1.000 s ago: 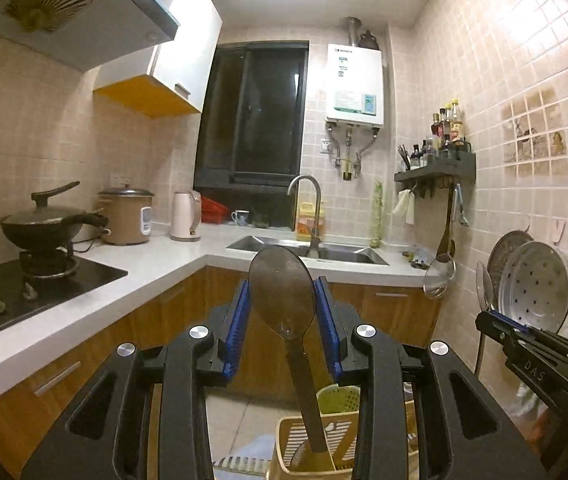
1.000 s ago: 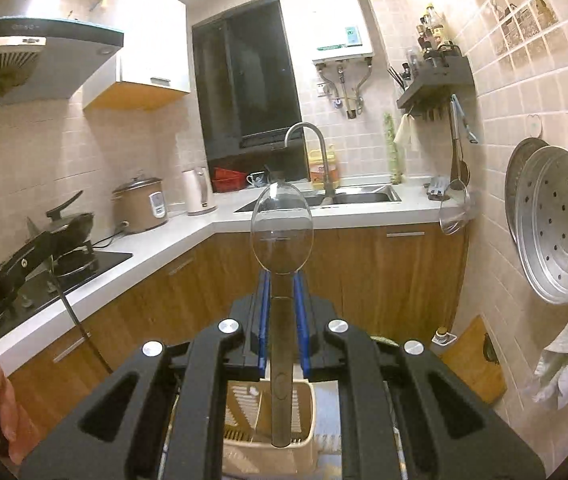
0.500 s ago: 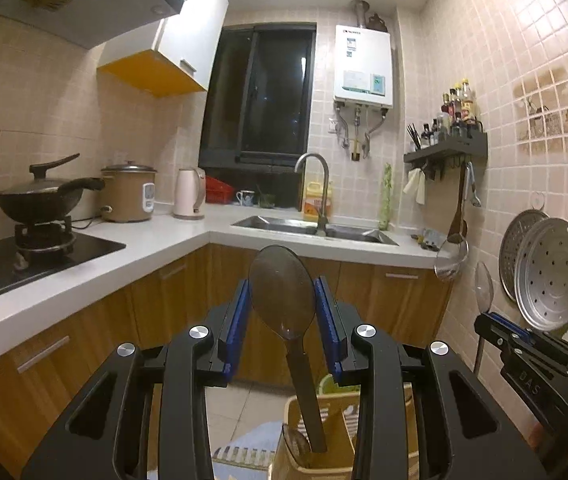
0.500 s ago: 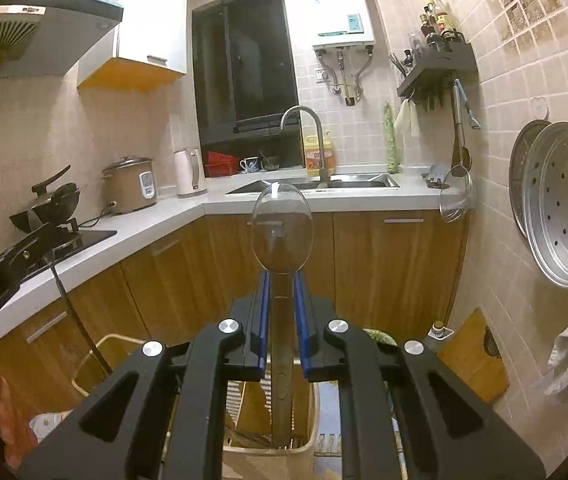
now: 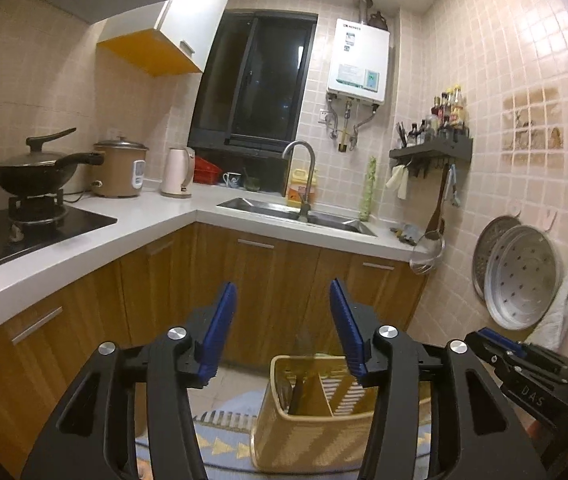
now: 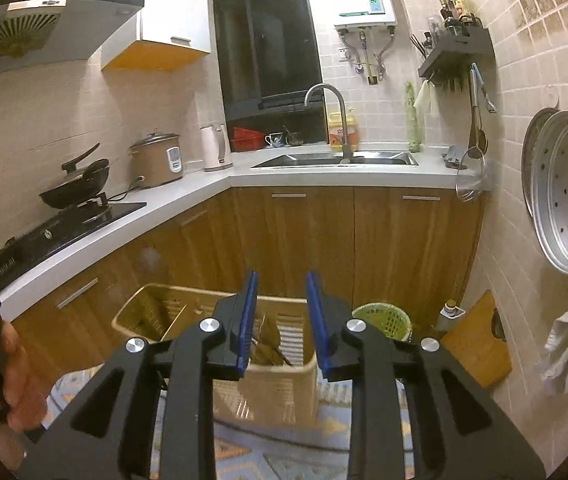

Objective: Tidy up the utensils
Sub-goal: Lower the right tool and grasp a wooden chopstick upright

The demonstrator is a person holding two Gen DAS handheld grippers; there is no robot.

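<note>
Kitchen, L-shaped counter, wood cabinets below. Both claws hang over a slotted yellow caddy standing on a patterned mat on the floor.

Change over the last second: each claw then held a ladle upright, bowl up, handle aimed down at the caddy. Now neither has one. Left gripper stands with its blue pads wide apart and nothing between them. Right gripper is parted too, more narrowly, gap bare.

Where the ladles went: in the left view a dark handle stands slightly tilted in the caddy's near-left compartment, its top blurred, likely caught mid-drop or just settling. In the right view thin metal handles lean inside the caddy, directly below the gap. Which compartment they sit in I cannot tell from that view.

Reading: both releases look done; two utensils appear delivered. What remains to be sorted is not in view. A green basket sits just right of the caddy; it is no part of this step.
</note>
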